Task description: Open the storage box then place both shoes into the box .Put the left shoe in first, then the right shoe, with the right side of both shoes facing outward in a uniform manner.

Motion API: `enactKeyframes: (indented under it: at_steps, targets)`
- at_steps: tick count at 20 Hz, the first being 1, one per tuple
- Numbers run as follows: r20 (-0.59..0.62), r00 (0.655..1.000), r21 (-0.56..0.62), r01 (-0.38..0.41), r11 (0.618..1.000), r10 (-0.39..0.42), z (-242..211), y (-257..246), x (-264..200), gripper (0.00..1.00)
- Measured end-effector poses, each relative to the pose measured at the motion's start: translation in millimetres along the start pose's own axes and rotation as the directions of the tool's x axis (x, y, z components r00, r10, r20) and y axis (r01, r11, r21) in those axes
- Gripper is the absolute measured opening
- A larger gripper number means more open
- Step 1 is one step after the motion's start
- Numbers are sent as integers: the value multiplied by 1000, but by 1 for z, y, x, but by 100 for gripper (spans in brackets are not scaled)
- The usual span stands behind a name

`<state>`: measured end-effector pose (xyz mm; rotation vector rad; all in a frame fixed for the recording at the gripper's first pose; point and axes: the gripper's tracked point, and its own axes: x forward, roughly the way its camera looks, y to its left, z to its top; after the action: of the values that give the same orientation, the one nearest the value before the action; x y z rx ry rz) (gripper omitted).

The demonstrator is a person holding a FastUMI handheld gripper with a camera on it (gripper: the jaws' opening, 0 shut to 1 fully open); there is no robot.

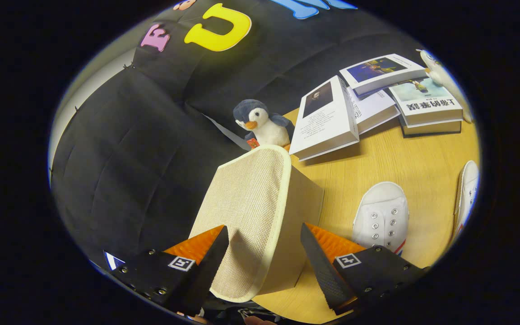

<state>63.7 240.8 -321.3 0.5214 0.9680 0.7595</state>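
Wooden tabletop (391, 158) stretches beyond my gripper (264, 246), whose fingers stand spread wide, gripping nothing. Between them rises the beige storage box (251, 207), lid closed. One white shoe (382, 216) lies just past my right finger, another shoe (466, 194) farther right; books (327, 119) and a plush penguin (264, 124) sit beyond.

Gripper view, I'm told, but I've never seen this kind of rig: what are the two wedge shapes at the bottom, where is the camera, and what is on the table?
The camera rides on a hand-held gripper and looks forward along its two jaws, the wedges you see. The jaws stand apart, with the beige fabric storage box between them; its lid is on. I cannot tell whether either jaw touches it. The box stands on a wooden table. Beyond the right jaw lies a white shoe, and a second white shoe lies further right. Behind the box sits a penguin plush toy, with several books beside it.
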Motion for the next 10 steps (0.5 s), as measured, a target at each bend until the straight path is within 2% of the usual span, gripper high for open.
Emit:
enactKeyframes:
  at_steps: [6, 8, 9, 10]
  targets:
    - [-30, 998, 59, -61, 996, 63, -3, 16, 6, 93]
    - [-55, 996, 68, -72, 995, 76, -3, 21, 3, 78]
    - [-65, 995, 71, -65, 995, 70, -4, 20, 3, 78]
    - [-67, 997, 85, -42, 996, 48, -2, 15, 1, 55]
